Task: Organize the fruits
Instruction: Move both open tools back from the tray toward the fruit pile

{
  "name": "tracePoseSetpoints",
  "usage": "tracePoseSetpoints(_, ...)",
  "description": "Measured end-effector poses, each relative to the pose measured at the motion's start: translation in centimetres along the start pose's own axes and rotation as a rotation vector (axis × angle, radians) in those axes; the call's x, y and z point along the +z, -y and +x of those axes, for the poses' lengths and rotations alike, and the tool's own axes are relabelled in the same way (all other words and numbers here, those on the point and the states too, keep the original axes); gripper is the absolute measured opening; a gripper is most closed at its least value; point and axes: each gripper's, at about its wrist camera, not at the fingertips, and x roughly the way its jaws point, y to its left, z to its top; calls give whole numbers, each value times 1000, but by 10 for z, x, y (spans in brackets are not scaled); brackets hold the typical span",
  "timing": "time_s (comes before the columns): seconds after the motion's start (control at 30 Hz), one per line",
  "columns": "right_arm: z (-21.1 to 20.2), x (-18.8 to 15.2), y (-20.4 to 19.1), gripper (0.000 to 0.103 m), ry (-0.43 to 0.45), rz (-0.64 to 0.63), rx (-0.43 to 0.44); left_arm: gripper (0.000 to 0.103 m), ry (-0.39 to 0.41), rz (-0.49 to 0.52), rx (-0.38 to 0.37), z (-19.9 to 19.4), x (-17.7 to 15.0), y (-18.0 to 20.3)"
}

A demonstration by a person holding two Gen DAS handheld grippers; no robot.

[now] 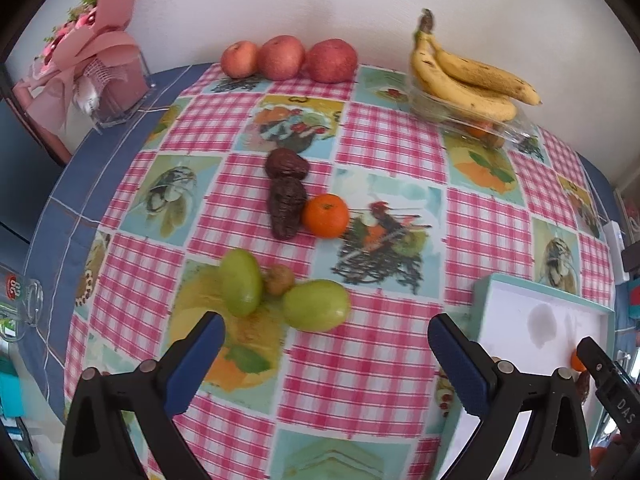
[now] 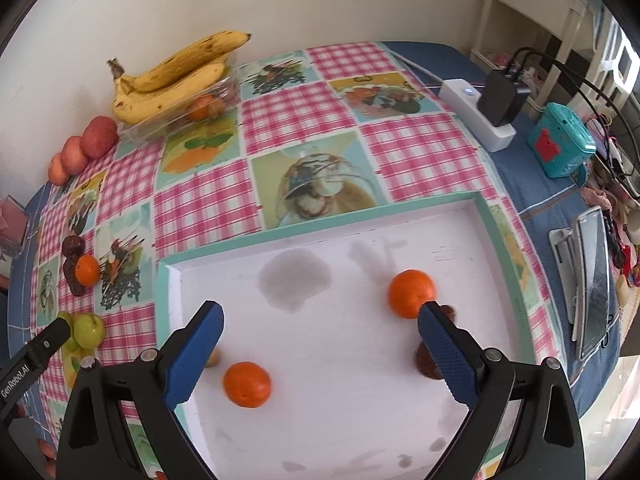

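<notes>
The left hand-held gripper [image 1: 326, 342] hangs wide and empty just short of two green fruits [image 1: 316, 306] on the counter [image 1: 384, 148]. The right hand-held gripper [image 2: 320, 320], also wide and empty, hovers over the white tray [image 2: 320, 216] holding two oranges [image 2: 247, 384].

Right gripper over the white tray

The right gripper [image 2: 320, 320] hangs wide apart above the tray [image 2: 320, 216]. Inside lie one orange [image 2: 247, 384] at 7 o'clock and another orange [image 2: 411, 293] at 3 o'clock; bananas [image 2: 172, 76] sit on the counter [image 2: 420, 148] at 11 o'clock.
</notes>
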Motion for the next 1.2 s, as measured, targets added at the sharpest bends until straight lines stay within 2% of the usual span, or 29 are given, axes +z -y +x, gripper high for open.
tracePoseSetpoints(0.3,2,-7,-53,98,-7,-83,36,103,4,-154,51,1,10,-82)
tracePoseSetpoints(0.6,-1,-15,-108,98,5,-165,91,103,32,-282,69,-6,13,-142)
tracePoseSetpoints(0.93,-3,-28,-168,98,14,-259,165,103,39,-340,23,-7,17,-172)
tracePoseSetpoints(1.2,10,-38,-201,98,-6,-336,175,103,6,-328,-6,12,18,-167)
